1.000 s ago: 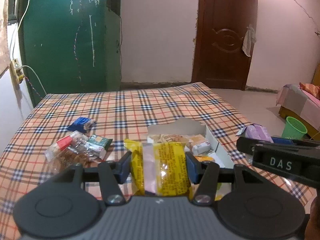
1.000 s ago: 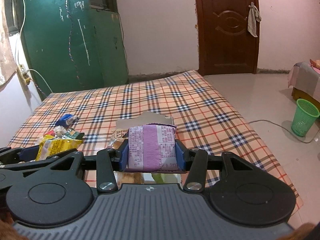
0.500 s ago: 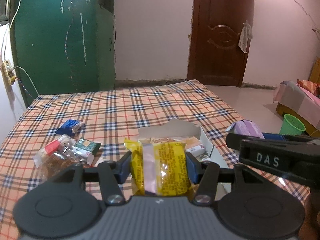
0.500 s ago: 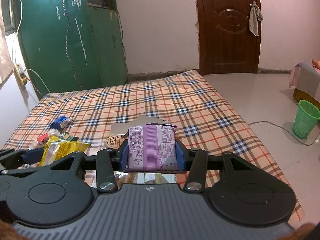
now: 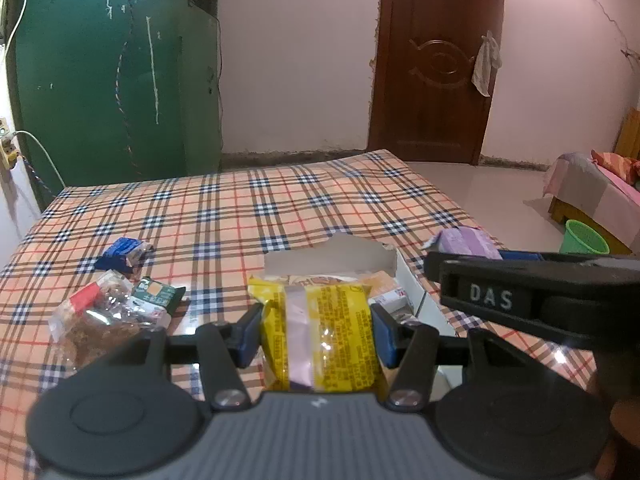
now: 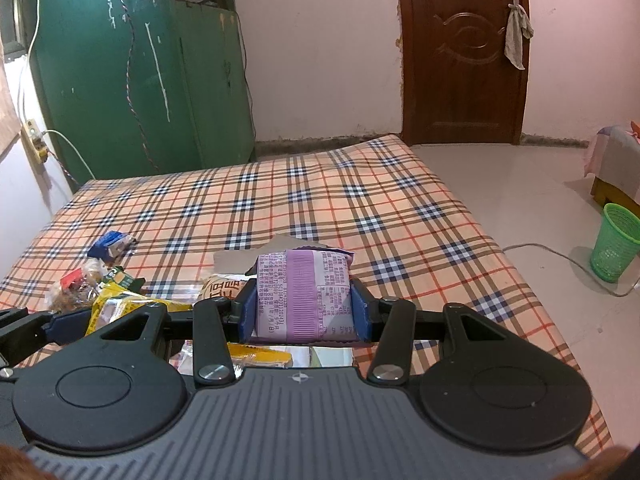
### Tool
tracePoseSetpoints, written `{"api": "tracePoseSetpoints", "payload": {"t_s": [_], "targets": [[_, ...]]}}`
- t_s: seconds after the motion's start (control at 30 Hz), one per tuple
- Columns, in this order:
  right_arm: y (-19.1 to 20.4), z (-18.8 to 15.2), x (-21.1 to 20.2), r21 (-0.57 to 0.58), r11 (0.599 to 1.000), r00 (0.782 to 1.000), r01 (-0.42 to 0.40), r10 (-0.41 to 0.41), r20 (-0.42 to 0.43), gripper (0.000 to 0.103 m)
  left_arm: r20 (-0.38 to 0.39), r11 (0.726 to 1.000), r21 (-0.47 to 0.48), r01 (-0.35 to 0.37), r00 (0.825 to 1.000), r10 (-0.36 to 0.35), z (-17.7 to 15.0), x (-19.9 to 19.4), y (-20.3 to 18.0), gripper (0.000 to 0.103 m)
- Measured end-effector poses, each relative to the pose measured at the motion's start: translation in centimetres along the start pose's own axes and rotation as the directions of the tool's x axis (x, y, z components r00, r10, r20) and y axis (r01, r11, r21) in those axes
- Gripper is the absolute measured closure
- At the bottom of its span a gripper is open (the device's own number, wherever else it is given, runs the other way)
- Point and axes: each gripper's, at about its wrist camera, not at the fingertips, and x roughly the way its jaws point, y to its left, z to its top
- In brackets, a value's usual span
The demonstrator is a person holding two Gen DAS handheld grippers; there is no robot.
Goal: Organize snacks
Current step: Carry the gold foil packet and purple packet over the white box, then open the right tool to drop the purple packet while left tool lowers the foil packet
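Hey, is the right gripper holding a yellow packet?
No, the right gripper is clamped on a purple packet; the yellow packet sits in the left gripper.

Plaid sheet (image 6: 360, 200) covers the bed. Green cabinet (image 6: 120, 80) at far left, chalk scrawl on it, cord (image 6: 136, 80) dangling down its front. Wall socket (image 6: 34, 142) left of it, white cable (image 6: 68, 148) plugged in. Brown door (image 6: 460, 52) on far wall, rag (image 6: 518, 36) hung on it. Green basket (image 6: 614, 242) on the tile floor (image 6: 520, 184) at right, grey cable (image 6: 560, 256) running on the floor beside it. Second bed (image 5: 600, 196) at far right, pink-grey cover.
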Motion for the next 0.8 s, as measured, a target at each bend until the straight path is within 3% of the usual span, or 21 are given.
{"api": "tracePoseSetpoints", "payload": {"t_s": [0.8], "targets": [[-0.3, 1.6, 6.1, -0.002, 1.000, 0.998, -0.008, 0.008, -0.062, 0.045, -0.020, 0.996, 0.053, 0.071, 0.997, -0.070, 0.9, 3.7, -1.5, 0.049]]}}
